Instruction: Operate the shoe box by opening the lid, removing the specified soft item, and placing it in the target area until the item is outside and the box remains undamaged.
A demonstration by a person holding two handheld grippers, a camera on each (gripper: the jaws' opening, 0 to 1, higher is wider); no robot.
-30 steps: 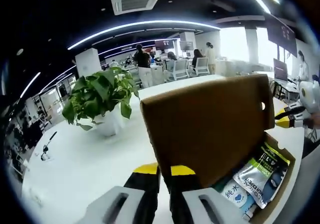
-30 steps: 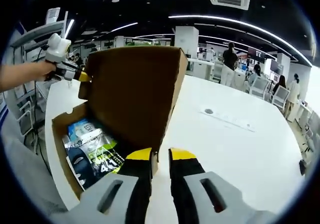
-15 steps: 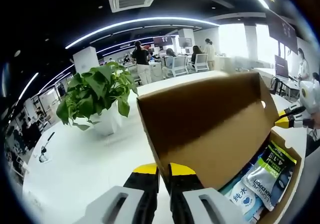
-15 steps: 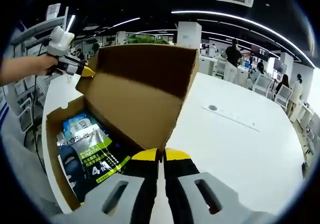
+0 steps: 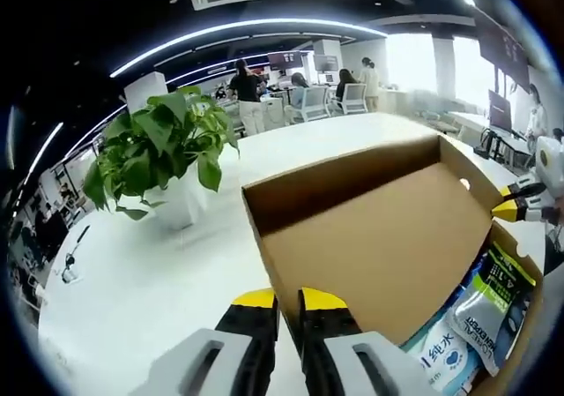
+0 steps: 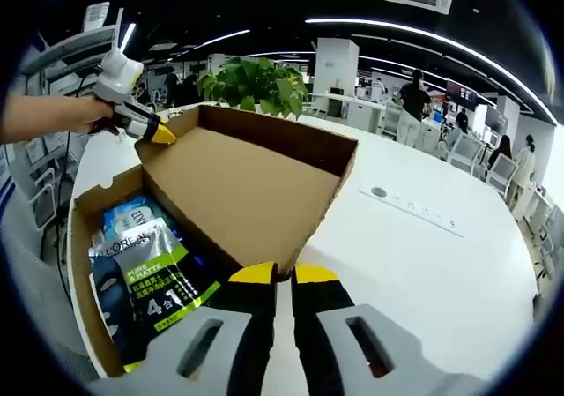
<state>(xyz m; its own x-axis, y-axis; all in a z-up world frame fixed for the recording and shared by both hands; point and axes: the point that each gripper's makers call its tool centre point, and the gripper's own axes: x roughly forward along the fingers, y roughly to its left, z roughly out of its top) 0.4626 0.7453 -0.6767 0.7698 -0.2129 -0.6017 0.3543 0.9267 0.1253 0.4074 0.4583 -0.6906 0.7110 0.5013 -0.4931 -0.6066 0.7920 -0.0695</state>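
Shoe box (image 6: 84,237) open on white table (image 6: 423,264), lid (image 6: 238,193) tilted back. Left gripper (image 5: 280,301) and right gripper (image 6: 282,275) each clamped on lid corners. Soft packets (image 6: 154,272) inside box.

The left gripper view looks from close behind the left claw (image 5: 279,301) along the white bench (image 5: 141,281), facing the open shoe box lid (image 5: 388,237) with a potted plant (image 5: 163,153) beyond. The right gripper view sits just behind the right claw (image 6: 285,277) at the box's opposite corner, looking back across it. Both views share the lid, the packets (image 6: 154,277) inside and the plant
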